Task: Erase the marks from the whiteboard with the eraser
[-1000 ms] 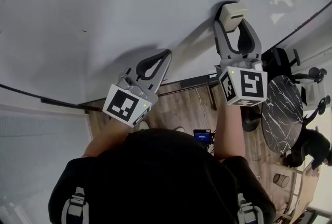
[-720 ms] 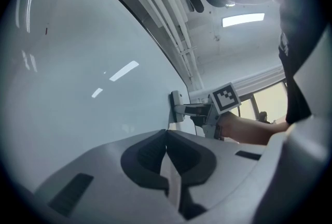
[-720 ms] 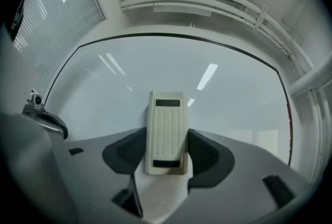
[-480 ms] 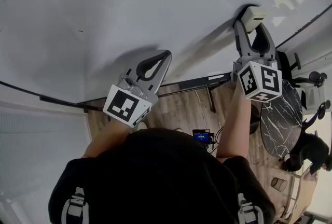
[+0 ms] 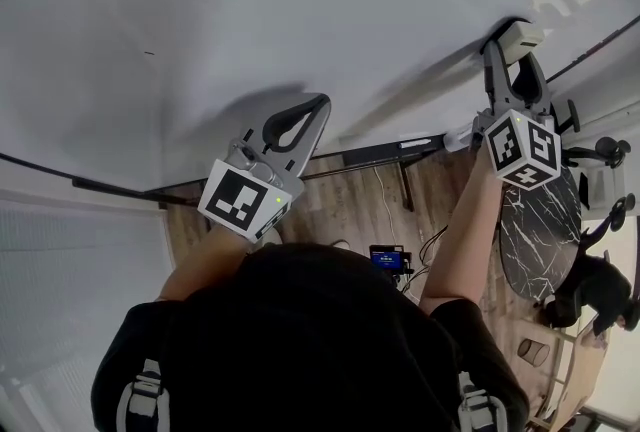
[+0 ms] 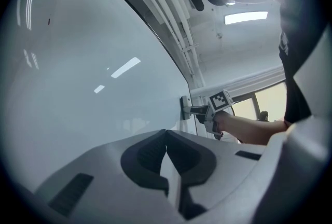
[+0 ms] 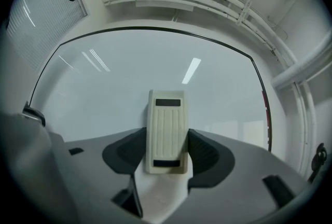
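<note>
Closest to the head camera, the person's dark-clad shoulders are filling the bottom of the view, and both bare forearms are reaching forward; the left gripper is hanging just above the lower rail of the whiteboard, its jaws pressed together with nothing between them. In the left gripper view its dark pads are meeting in a thin seam. Further out and to the right, the right gripper is pinching the cream eraser by its long sides; the right gripper view is showing the ribbed back of the eraser standing upright between the jaws, its far face appearing to lie flat against the board near the right-hand border. The board itself is looking almost clean, apart from a small dark speck sitting well to the left. Far below, a wooden floor and a dark marbled table are showing past the board's lower edge.
</note>
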Action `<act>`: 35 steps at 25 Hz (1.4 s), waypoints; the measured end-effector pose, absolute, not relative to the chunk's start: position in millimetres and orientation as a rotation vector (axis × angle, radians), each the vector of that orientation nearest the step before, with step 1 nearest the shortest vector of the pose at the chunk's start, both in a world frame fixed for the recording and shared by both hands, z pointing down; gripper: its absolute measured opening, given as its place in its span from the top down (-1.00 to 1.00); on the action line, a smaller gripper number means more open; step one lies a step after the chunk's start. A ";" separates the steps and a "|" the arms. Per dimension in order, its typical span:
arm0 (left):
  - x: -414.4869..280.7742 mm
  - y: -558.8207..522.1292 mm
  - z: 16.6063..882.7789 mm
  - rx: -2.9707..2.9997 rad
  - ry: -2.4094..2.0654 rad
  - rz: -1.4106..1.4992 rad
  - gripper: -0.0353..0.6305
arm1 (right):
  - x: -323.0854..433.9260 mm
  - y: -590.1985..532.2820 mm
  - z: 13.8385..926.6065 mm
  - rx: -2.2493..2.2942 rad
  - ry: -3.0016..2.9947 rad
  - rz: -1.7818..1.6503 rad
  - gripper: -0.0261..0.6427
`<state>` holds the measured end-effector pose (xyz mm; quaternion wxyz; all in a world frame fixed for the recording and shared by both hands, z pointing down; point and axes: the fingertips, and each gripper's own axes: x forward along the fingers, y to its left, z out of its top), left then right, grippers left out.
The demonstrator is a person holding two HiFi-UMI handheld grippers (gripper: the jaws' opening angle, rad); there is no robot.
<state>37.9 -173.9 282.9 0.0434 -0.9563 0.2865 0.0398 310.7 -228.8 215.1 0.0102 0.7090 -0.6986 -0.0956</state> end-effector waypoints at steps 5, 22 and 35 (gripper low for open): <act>40.2 -171.8 288.0 -2.939 0.859 0.104 0.88 | 323.1 -229.2 221.3 2.221 -2.155 -0.278 0.19; 49.9 -158.2 305.7 -3.025 0.714 0.078 0.88 | 253.7 -176.1 269.8 2.028 -2.305 -0.194 0.18; 41.3 -144.5 342.0 -3.022 0.625 0.092 0.88 | 162.4 -137.9 364.2 1.671 -2.559 -0.132 0.18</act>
